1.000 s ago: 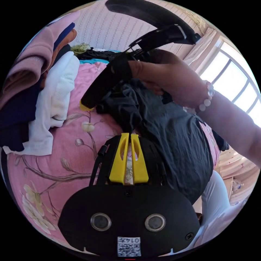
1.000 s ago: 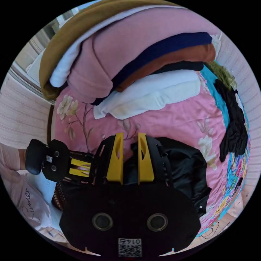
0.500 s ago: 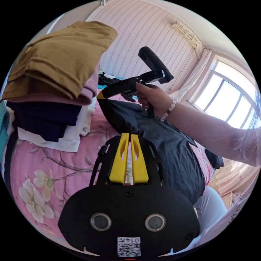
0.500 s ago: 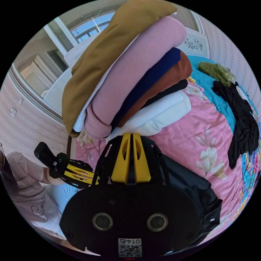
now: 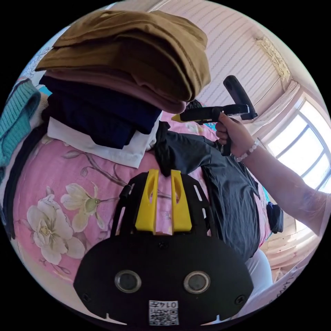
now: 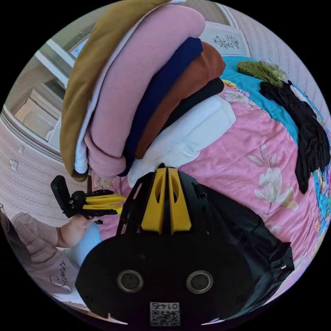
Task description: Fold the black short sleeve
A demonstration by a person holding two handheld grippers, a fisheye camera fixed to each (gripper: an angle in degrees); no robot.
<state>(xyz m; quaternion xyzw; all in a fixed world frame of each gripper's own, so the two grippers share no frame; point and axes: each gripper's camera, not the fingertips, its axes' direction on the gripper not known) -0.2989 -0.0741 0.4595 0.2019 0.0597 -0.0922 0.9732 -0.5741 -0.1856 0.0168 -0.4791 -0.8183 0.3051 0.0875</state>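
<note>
Left gripper view: left gripper is seen with jaws slightly parted, a bunched edge of the black shirt sitting at the tips; whether it is pinched cannot be told. The shirt is spread on the pink bedspread, running from the tips toward the person, just beside the stack of folded clothes. Right gripper is held by a hand above the shirt's far edge, apparently clear of the cloth, jaws looking closed. Right gripper view: right gripper jaws are nearly together, nothing visibly clamped; state is judged closed and empty. The shirt lies below and beside it, against the stack. Left gripper is seen low by the stack's base. The placement next to the stack probably suits adding it there once folded.
</note>
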